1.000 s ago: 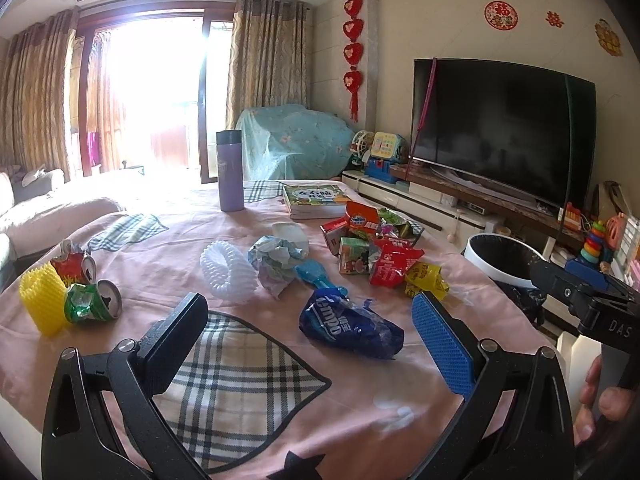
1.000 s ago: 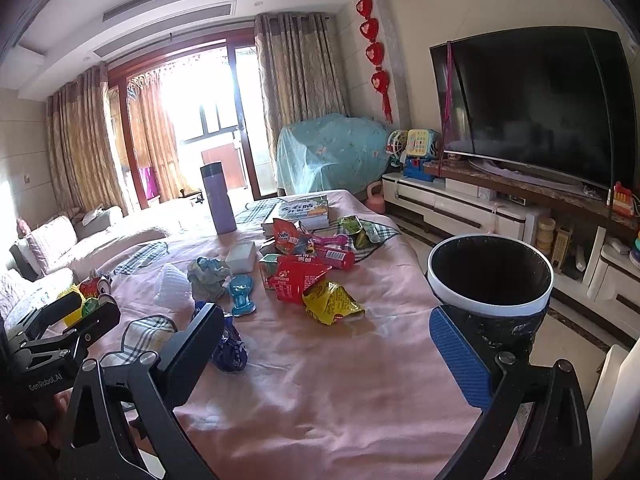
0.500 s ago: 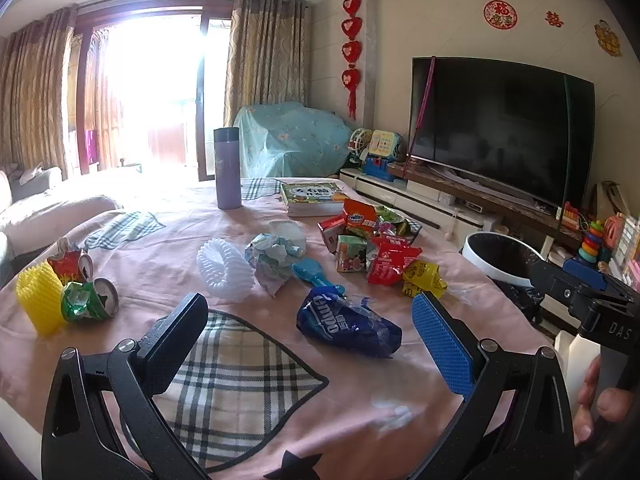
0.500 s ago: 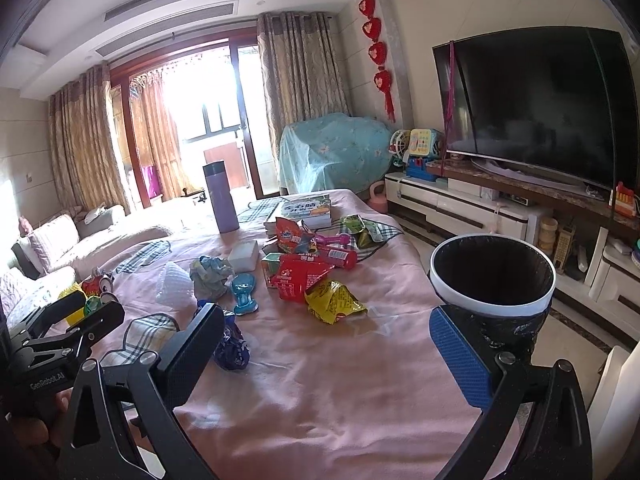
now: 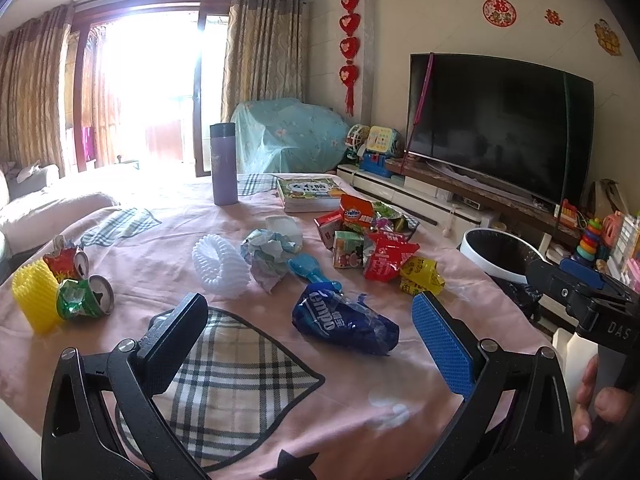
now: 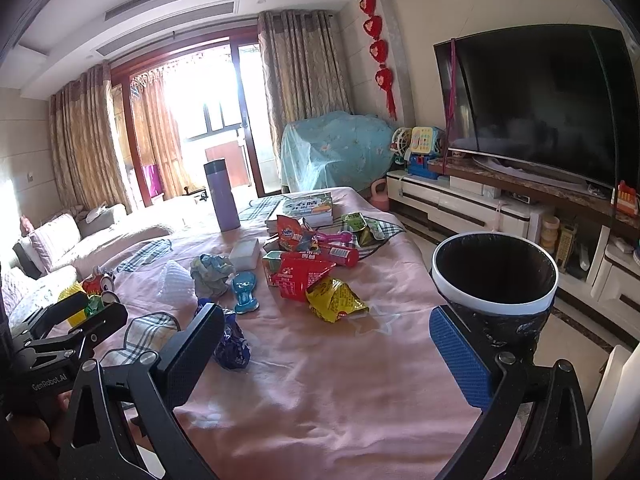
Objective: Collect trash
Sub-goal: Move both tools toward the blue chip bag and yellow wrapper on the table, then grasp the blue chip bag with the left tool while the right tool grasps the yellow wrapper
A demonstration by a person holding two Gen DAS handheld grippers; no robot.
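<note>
I hold my left gripper (image 5: 308, 332) low over the worktop (image 5: 360, 400), fingers spread wide and empty, lined up on the blue wrapper (image 5: 344, 320) lying just ahead. My right gripper (image 6: 320, 344), equally wide and empty, hovers by the bin (image 6: 494, 300) at the worktop's edge. Against a second ago, the left view sits marginally closer.

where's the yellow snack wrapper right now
The yellow snack wrapper lies on the pink tablecloth toward the right edge, just in front of the red snack bag, with the trash bin off the table to its right.
</note>
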